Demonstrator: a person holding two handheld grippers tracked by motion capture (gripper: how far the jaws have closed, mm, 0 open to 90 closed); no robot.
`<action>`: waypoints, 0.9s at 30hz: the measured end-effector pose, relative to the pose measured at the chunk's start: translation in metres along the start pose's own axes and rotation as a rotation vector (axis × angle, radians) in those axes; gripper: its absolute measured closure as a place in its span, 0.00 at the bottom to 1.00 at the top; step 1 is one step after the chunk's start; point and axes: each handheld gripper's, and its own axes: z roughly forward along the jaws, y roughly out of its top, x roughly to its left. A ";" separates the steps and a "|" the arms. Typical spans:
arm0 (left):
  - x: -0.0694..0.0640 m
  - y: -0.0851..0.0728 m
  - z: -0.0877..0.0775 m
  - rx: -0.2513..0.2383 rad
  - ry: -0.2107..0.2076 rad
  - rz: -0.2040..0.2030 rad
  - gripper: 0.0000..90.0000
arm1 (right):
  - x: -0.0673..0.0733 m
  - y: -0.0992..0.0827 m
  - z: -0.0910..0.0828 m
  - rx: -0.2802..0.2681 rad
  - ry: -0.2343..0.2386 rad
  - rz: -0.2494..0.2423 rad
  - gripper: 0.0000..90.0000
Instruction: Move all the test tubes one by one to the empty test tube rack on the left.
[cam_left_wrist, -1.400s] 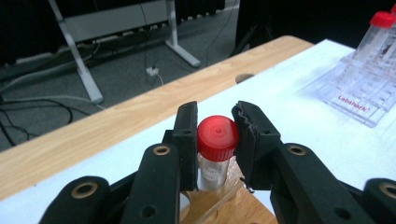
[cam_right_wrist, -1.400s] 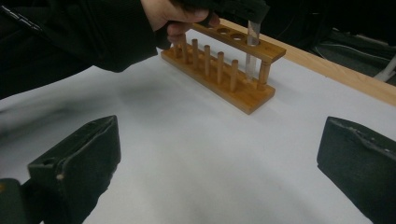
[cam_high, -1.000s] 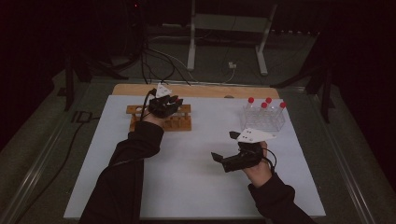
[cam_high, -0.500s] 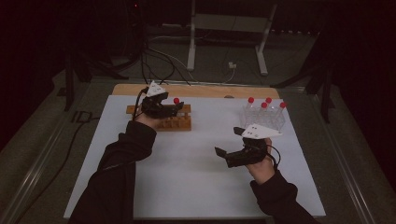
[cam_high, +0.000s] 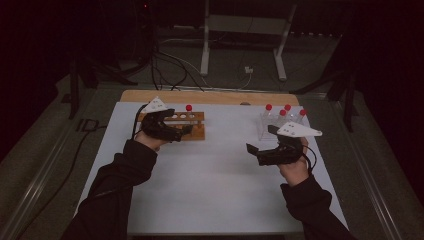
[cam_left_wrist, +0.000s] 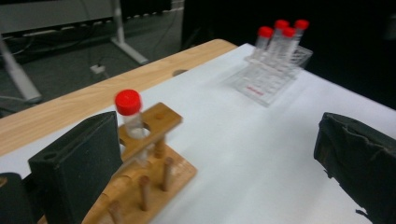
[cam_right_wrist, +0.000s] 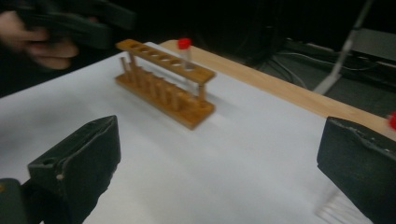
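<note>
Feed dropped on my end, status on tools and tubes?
Left tool open, jaws just opened, nothing between them. Red-capped tube stands in wooden rack. Right tool open, empty. Three tubes in clear rack. Nothing in the way.

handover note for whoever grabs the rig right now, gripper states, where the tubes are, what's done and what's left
Left gripper: fingers have just been opening, now wide apart with nothing between them, beside the wooden rack.
Right gripper: open, empty, over bare table in front of the clear rack.
Tubes: one red-capped tube stands upright in an end hole of the wooden rack; three capped tubes stand in the clear rack.
Done: one tube placed in the wooden rack.
Left: likely moving the three other tubes across; the other holes are free.
</note>
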 end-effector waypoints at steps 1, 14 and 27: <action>-0.002 -0.002 -0.003 0.003 0.000 0.002 0.02 | -0.004 0.000 -0.001 -0.001 -0.013 -0.003 0.00; -0.026 -0.030 -0.036 -0.002 -0.082 0.021 0.02 | -0.052 0.000 -0.015 -0.005 -0.115 0.030 0.00; -0.048 -0.069 -0.047 0.001 -0.130 0.014 0.02 | -0.095 -0.010 -0.022 0.006 -0.256 0.069 0.00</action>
